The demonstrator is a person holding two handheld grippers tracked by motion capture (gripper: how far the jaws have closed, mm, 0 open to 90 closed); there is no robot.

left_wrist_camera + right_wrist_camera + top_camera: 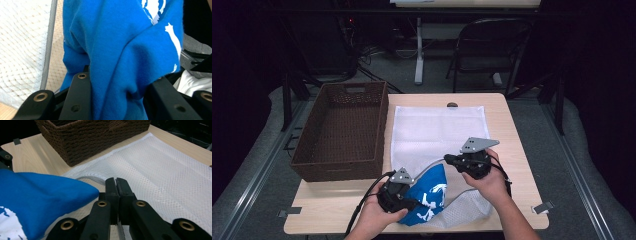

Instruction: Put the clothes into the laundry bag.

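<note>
Blue garment point(428, 196) sits bunched between the left gripper's point(398, 192) clamped jaws; right gripper point(460, 161) pinches the white mesh bag's point(437, 131) grey-edged rim, jaws closed; wicker basket point(343, 129) beside.

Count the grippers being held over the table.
2. The left gripper is near the table's front edge, clamped on the bunched blue cloth with white print; the right gripper holds the white mesh bag.
</note>
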